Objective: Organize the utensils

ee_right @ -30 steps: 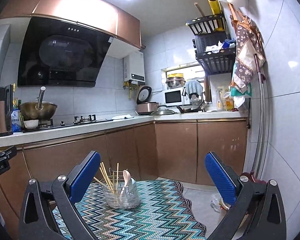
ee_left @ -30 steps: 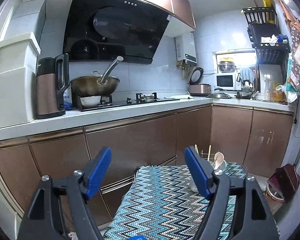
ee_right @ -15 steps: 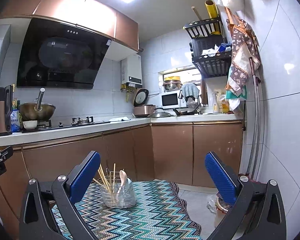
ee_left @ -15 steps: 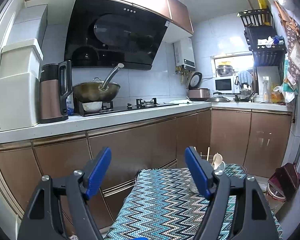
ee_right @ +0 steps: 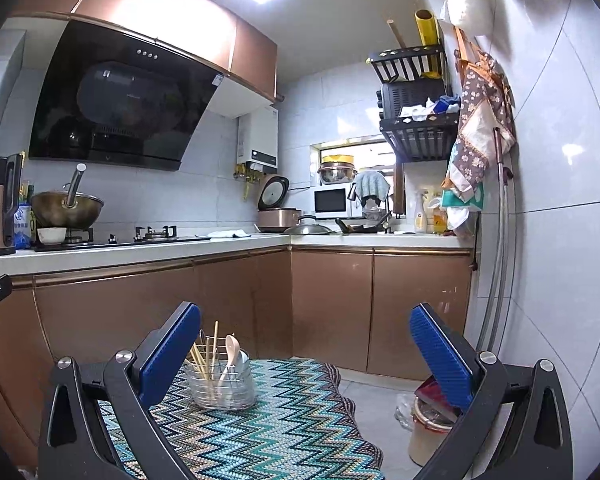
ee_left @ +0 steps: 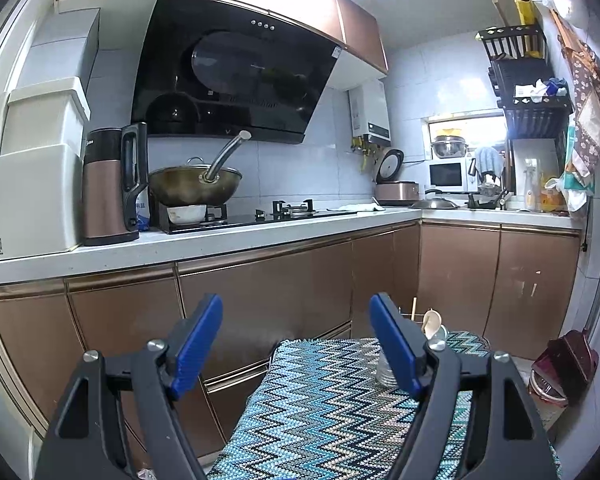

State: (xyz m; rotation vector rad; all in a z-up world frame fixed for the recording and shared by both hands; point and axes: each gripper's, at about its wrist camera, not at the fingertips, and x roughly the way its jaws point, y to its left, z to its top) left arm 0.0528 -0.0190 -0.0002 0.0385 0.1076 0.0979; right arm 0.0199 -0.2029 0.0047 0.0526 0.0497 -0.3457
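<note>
A clear wire-ribbed utensil holder [ee_right: 222, 383] stands on a zigzag-patterned cloth [ee_right: 260, 432] at its far end. It holds wooden chopsticks [ee_right: 204, 354] and a pale spoon [ee_right: 231, 350]. In the left wrist view the holder [ee_left: 384, 368] is mostly hidden behind my right finger, with the spoon [ee_left: 432, 322] showing above. My left gripper [ee_left: 296, 344] is open and empty, raised above the cloth [ee_left: 320, 408]. My right gripper [ee_right: 304, 356] is open wide and empty, to the right of the holder and nearer than it.
Copper cabinets [ee_left: 260, 292] and a white counter [ee_left: 220, 240] run behind the cloth, with a wok [ee_left: 196, 188], kettle [ee_left: 112, 184] and hob. A lidded bin [ee_right: 432, 420] stands on the floor at right, by the tiled wall [ee_right: 560, 240].
Both views have shifted a little, so that the holder and cloth sit lower in frame and closer. Both grippers have stayed open and empty.
</note>
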